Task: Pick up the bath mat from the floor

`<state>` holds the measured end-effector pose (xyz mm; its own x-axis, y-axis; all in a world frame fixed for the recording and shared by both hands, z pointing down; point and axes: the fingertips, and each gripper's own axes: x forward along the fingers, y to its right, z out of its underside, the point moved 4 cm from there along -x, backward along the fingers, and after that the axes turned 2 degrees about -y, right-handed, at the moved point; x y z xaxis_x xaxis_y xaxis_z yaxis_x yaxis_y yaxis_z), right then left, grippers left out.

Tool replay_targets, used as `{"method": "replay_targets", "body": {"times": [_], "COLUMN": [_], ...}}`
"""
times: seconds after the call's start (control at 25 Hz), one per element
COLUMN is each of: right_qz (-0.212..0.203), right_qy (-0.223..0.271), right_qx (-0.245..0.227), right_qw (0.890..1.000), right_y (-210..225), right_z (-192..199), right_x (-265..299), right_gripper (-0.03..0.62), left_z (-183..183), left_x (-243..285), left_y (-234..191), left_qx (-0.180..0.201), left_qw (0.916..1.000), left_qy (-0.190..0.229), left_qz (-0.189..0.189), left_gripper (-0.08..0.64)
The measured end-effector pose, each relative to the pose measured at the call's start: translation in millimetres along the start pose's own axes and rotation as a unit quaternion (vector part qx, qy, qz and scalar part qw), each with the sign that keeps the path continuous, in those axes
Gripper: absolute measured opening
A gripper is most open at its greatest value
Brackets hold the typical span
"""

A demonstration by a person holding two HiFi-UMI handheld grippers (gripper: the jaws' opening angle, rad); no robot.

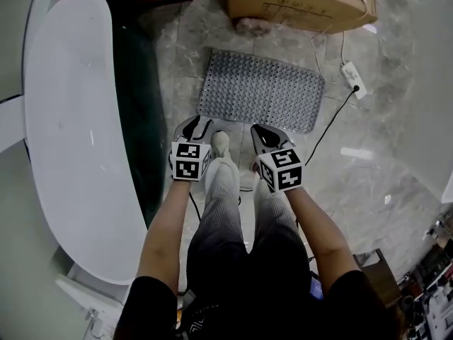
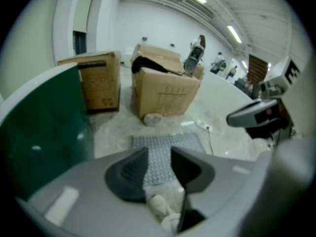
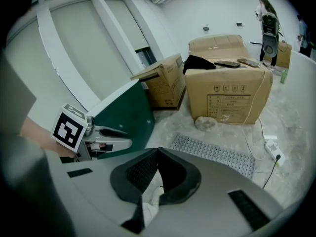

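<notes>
The grey, studded bath mat (image 1: 262,91) lies flat on the marble floor, just beyond both grippers. My left gripper (image 1: 193,126) hovers above the floor short of the mat's near left corner. In the left gripper view this gripper (image 2: 159,153) is open with nothing between its pads, and the mat (image 2: 168,141) shows through the gap. My right gripper (image 1: 263,133) hangs short of the mat's near edge. In the right gripper view it (image 3: 158,151) is shut with its tips touching and holds nothing; the mat (image 3: 217,154) lies beyond it.
A white bathtub (image 1: 71,140) with a dark green side runs along the left. A cardboard box (image 1: 297,2) stands behind the mat, a pale bundle (image 1: 248,25) at its foot. A power strip (image 1: 352,76) and its cable lie to the right. The person's shoe (image 1: 221,144) is between the grippers.
</notes>
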<state>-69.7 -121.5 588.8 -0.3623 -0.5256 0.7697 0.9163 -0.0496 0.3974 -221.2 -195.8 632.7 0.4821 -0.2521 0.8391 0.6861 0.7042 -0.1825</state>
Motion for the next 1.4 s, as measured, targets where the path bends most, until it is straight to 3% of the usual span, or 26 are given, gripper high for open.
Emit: {"method": "replay_targets", "body": {"times": [0.48, 1.16, 1.4], "right_qz": [0.001, 0.007, -0.004], "right_qy": [-0.011, -0.017, -0.021], "right_qx": [-0.004, -0.019, -0.057], "right_qw": [1.0, 1.0, 0.998], "right_y": [31.4, 96.3, 108.9], "right_z": [27.4, 94.6, 113.2], "right_x": [95.2, 231.2, 262.4], "right_gripper": [-0.002, -0.002, -0.002], "left_z": [55.6, 124.6, 136.3], "left_x": [86.9, 251.8, 299.2], "left_y": [-53.0, -118.7, -140.0], "left_qx": [-0.028, -0.018, -0.007], "left_qw": [0.9986, 0.9971, 0.9969], "left_qy": [-0.033, -0.059, -0.048], "left_qz": [-0.032, -0.044, -0.062], "left_gripper": [0.146, 0.155, 0.156]}}
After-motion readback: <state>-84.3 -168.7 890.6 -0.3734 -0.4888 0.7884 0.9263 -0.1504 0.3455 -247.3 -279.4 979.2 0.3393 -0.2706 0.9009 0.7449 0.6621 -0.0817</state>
